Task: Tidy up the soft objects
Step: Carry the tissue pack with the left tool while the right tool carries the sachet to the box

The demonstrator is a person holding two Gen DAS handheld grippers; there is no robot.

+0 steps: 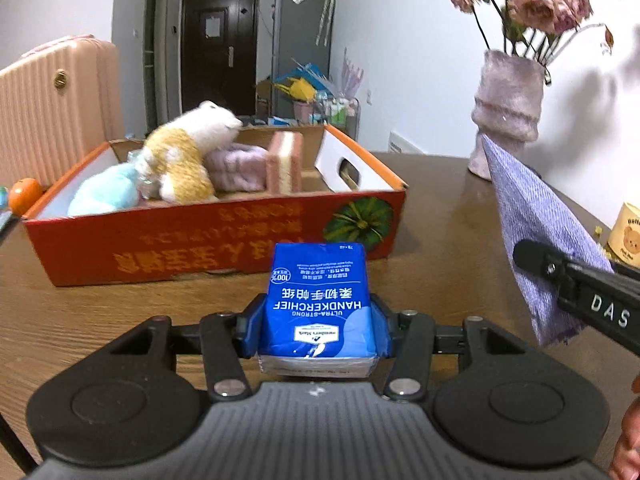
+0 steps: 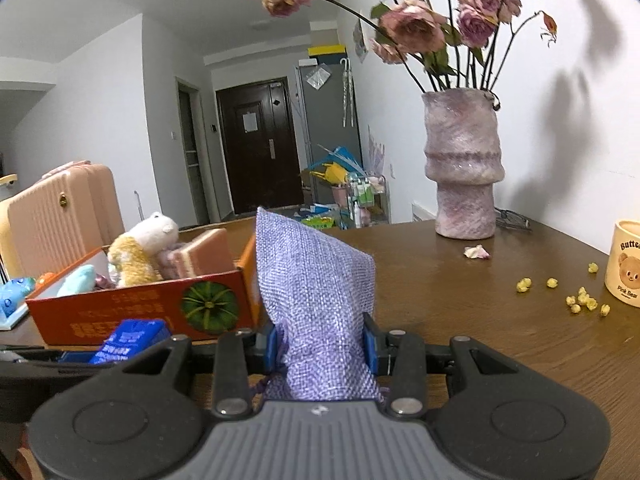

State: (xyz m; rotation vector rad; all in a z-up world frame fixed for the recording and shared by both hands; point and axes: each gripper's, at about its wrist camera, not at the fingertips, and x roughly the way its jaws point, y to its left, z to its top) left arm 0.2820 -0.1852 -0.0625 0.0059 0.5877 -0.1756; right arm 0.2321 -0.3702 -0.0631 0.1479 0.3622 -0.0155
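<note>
— Well, both hands are loaded. The left gripper (image 1: 318,322) is clamped on a blue pack of paper handkerchiefs (image 1: 318,304), squeezed between the two blue pads, and the right gripper (image 2: 320,350) has its pads pinched together on a lilac woven pouch (image 2: 316,296) that stands up out of it.

— And where does it all go?

— My guess is the orange cardboard box (image 1: 224,236) on the wooden table (image 1: 440,232). It already holds a white-and-yellow plush toy (image 1: 188,152), a pale blue plush (image 1: 106,192), a folded mauve towel (image 1: 240,168) and a pink sponge (image 1: 285,164). Both grippers are on the near side of it, with the pack just short of its front wall.

— What worries you?

— The pack first. It's gripped near its back end, so most of it juts forward. If it meets the box's front wall instead of clearing it, I'd expect it to twist or slide out of the pads. It's a soft, slick wrapper, too.

— And the pouch?

— It's floppy, so I think its free upper part could catch on the rim. The two grippers are also close side by side, and heading for the same free corner they might knock each other. On the right stand a lilac vase of dried roses (image 2: 462,168) and a bear mug (image 2: 624,264), so a wide swing that way could clip them.
</note>
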